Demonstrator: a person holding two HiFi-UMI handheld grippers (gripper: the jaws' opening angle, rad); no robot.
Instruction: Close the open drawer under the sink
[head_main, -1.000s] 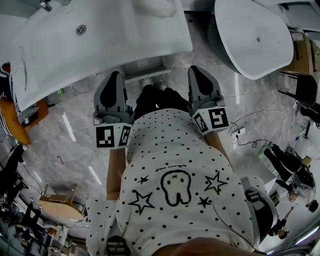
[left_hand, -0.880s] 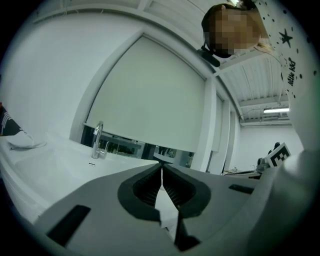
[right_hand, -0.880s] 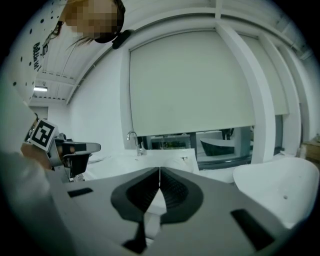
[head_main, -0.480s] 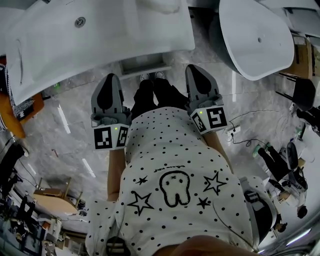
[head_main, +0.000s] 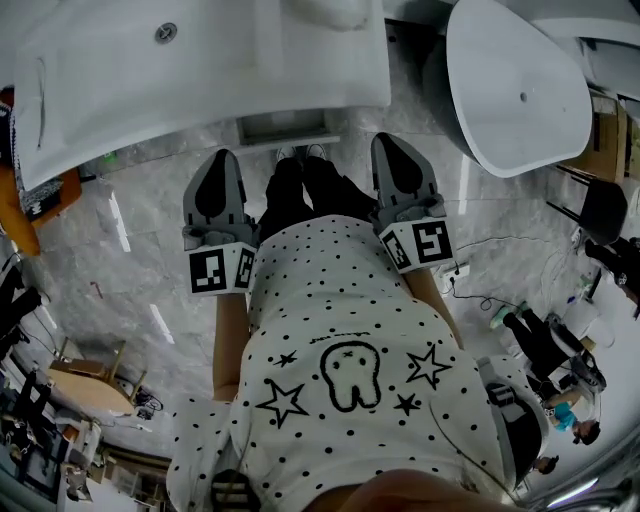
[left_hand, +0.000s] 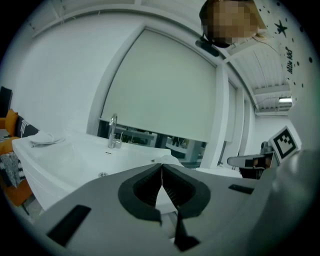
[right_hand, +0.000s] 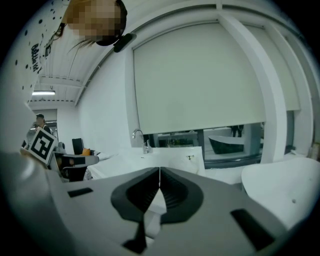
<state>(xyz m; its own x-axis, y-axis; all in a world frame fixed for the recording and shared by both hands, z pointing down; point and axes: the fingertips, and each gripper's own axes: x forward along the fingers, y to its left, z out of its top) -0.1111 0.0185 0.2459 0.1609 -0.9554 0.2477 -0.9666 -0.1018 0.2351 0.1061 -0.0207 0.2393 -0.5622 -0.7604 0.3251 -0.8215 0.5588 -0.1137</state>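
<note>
While the drawer (head_main: 288, 128) stands open, left gripper (left_hand: 161, 171) — just closing — and right gripper (right_hand: 159, 173) sit pinched empty.

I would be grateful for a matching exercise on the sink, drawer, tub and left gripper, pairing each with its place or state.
Things:
1. sink
2. drawer
3. tub
4. left gripper

Places or states:
A. jaws together, nothing between them
B. upper right of the head view
C. upper left of the head view
D. pokes out below the sink's near edge

Pairs: 1-C, 2-D, 3-B, 4-A
</note>
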